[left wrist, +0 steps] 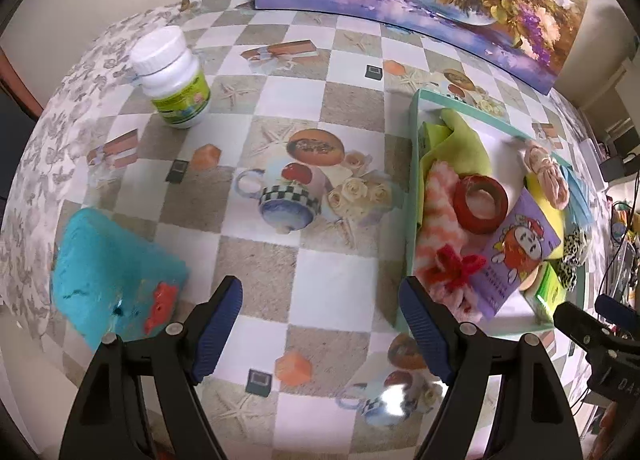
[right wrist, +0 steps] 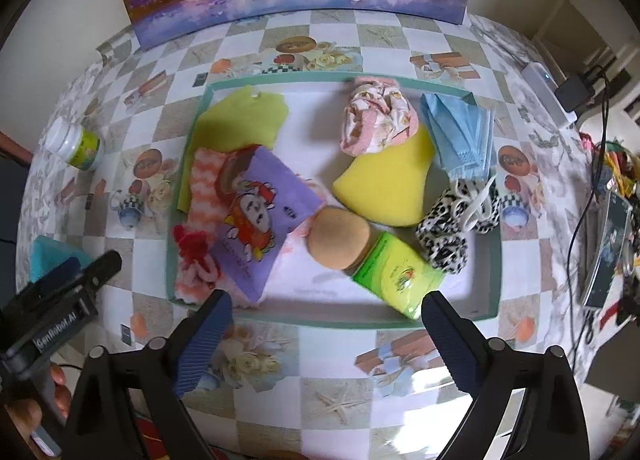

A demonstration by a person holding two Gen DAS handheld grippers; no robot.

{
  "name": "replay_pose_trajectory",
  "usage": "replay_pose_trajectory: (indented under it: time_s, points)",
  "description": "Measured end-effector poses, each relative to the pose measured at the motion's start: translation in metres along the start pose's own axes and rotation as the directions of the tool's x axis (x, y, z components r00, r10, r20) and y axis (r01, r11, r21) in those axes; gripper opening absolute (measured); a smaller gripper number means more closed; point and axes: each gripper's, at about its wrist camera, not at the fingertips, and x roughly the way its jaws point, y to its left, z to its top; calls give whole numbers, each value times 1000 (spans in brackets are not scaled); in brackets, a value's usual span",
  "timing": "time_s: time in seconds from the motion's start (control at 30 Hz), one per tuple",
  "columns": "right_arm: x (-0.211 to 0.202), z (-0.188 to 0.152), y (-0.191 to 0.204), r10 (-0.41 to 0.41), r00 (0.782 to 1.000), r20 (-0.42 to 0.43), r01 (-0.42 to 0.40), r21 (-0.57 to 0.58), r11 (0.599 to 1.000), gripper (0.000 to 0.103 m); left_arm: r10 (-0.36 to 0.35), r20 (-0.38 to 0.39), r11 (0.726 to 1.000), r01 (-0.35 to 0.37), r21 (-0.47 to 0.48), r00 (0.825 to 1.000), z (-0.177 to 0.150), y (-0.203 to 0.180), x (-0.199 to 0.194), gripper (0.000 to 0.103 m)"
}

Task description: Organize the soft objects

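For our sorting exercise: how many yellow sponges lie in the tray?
1. The yellow sponge lies right of centre in the tray, under the pink floral cloth and beside the blue face mask. Others could be hidden under the cloths.

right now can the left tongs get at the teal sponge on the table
Probably yes. The left tongs are open and empty, and the teal sponge lies on the tablecloth just to their left, outside the tray, with nothing between them.
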Motion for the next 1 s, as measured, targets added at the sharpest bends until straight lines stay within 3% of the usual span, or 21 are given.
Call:
replay_pose_trajectory:
  time_s: [0.3,0.53,0.9,1.0]
  points:
    - [7,-26,11,25,1000,13,-25,44,999,97,-33,28,999,34,-8,999,-18,14,-16,81]
    - [1,-45,20,12,997,75,-15,46,999,97,-14,83,1000,12,24,996,-28,14,-33,81]
    - [8,-67,28,-13,996,85,8,51,999,97,44,110,999,-45,11,993,-44,24,-41,81]
    - [0,-69,31,-21,992,121,17,38,999,97,63,116,998,-66,16,991,-48,24,-43,81]
